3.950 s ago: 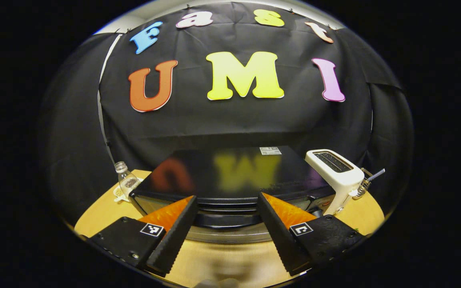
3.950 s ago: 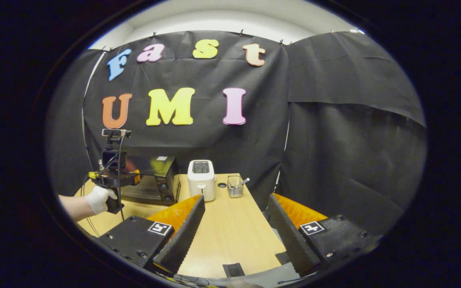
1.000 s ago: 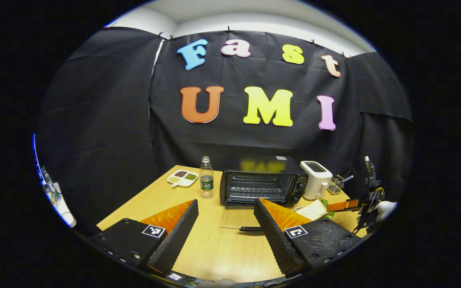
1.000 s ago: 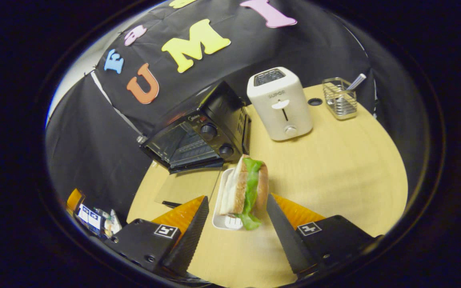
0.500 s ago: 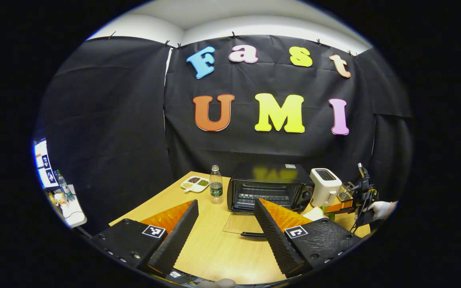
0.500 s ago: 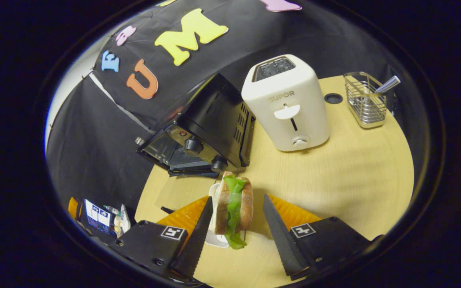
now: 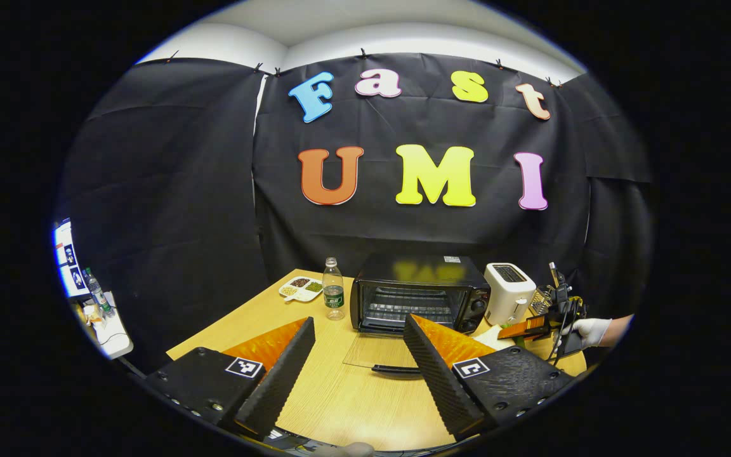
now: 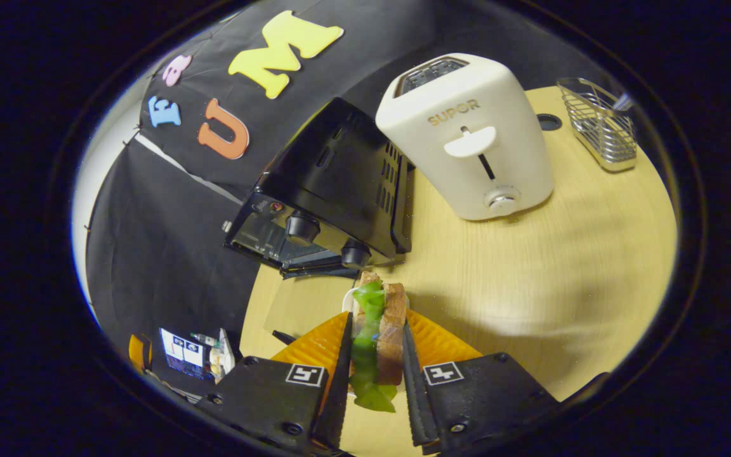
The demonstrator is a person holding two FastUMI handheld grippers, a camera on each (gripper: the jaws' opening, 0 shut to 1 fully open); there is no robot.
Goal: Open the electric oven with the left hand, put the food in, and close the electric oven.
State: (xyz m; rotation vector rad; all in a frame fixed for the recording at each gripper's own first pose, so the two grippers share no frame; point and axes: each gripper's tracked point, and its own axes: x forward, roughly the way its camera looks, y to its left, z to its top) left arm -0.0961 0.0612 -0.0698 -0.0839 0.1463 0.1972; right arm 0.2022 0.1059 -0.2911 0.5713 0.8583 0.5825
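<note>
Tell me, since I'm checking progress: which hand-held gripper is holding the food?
The right hand-held gripper: its fingers clamp the sandwich. The left hand-held gripper is open and empty.

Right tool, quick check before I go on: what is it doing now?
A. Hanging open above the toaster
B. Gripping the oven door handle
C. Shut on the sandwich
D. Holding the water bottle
C: in the right gripper view the right tool has both fingers pressed against the sides of the sandwich, in front of the open oven.

Black cloth [image 7: 169,190] hangs all around as walls, a white ceiling [image 7: 372,28] shows above it, and a light wood table [image 8: 562,254] stands in front, with a small white shelf [image 7: 108,336] at the left.
</note>
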